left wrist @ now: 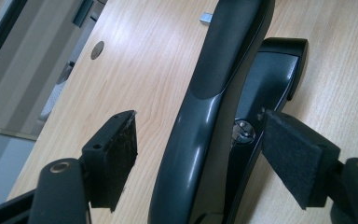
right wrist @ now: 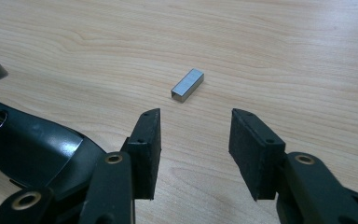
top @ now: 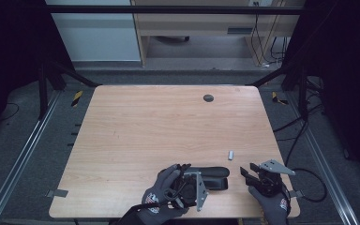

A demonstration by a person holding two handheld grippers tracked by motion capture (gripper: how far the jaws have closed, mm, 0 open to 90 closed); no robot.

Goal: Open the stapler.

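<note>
A black stapler (top: 212, 177) lies on the wooden table (top: 145, 131) near its front edge. My left gripper (top: 192, 180) is open, its jaws standing on either side of the stapler (left wrist: 205, 116); the left pad (left wrist: 119, 154) is clear of it and the right pad (left wrist: 289, 158) sits close against its base. A small grey block of staples (top: 231, 154) lies just beyond the stapler's far end. My right gripper (top: 246, 172) is open and empty, pointing at the staple block (right wrist: 187, 85), which sits a short way ahead of its pads. The stapler's end (right wrist: 28, 149) shows left of that gripper (right wrist: 196, 144).
A round dark grommet hole (top: 208, 98) sits near the table's far edge. Bare wood spreads over the left and middle of the table. Black frame legs and cables stand on the floor beside the table, with a desk (top: 192, 23) beyond.
</note>
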